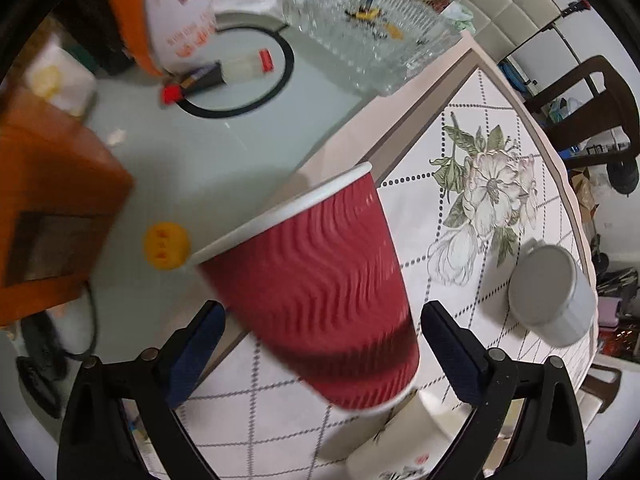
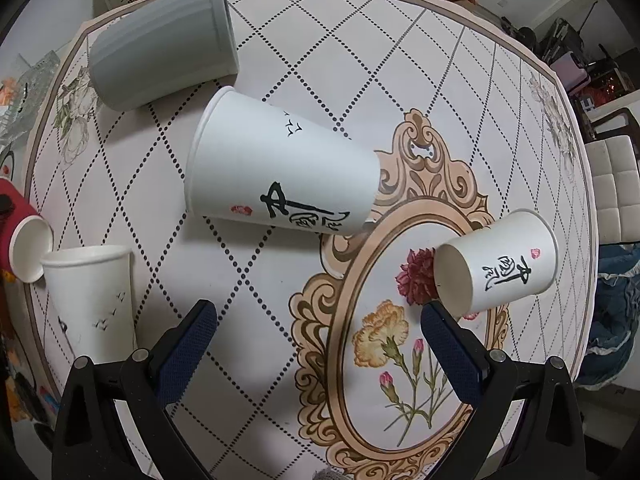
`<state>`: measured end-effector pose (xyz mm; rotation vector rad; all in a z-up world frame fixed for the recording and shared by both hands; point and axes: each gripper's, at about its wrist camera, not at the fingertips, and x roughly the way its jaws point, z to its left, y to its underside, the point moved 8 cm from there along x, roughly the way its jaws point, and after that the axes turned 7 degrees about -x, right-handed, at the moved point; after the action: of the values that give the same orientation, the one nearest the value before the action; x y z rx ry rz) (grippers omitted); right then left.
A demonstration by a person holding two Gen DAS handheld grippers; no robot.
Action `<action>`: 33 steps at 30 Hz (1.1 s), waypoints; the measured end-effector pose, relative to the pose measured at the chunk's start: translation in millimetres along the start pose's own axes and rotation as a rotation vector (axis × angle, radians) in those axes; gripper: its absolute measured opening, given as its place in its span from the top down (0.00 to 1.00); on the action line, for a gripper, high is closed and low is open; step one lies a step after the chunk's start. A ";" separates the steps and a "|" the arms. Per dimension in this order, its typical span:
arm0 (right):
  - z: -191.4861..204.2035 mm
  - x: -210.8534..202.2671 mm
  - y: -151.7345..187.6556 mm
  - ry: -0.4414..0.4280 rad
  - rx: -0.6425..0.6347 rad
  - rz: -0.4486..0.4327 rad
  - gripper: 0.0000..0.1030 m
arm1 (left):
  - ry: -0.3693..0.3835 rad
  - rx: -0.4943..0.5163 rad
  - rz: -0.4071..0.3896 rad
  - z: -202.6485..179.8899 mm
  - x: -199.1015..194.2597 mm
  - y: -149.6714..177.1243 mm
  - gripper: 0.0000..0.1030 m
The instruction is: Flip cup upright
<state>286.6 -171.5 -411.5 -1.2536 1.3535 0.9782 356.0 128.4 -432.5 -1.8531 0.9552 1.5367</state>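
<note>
A red ribbed paper cup (image 1: 320, 280) stands tilted between the wide-open fingers of my left gripper (image 1: 320, 344), rim toward the upper left, base low; the fingers do not touch it. It also shows at the left edge of the right wrist view (image 2: 18, 236). My right gripper (image 2: 320, 344) is open and empty above the table mat. A large white cup with black calligraphy (image 2: 280, 172) lies on its side ahead of it. A small white cup (image 2: 500, 264) lies on its side by the right finger. A grey cup (image 2: 160, 48) lies on its side at the far left.
A white cup (image 2: 92, 296) stands upright at the left. A grey cup (image 1: 552, 292) and a white cup (image 1: 400, 440) show in the left wrist view. A glass tray (image 1: 368, 28), an orange box (image 1: 52, 208) and a yellow cap (image 1: 166, 246) lie on the glass tabletop beyond the mat (image 2: 256, 292).
</note>
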 end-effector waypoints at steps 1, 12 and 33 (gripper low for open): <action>0.2 1.2 -1.0 0.003 0.001 0.003 0.00 | -0.004 -0.002 0.003 -0.2 3.6 -1.2 0.13; -9.5 -0.7 -6.5 0.020 0.015 -0.003 0.00 | -0.174 0.296 -0.183 -25.6 -25.4 -2.5 0.23; -72.9 -75.7 79.9 -0.042 0.043 -0.109 0.00 | -0.219 0.614 -0.403 -56.1 -178.4 163.5 0.23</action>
<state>193.9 -218.7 -330.3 -1.2547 1.2541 0.8907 241.3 18.3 -241.6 -1.3067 0.7750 1.0238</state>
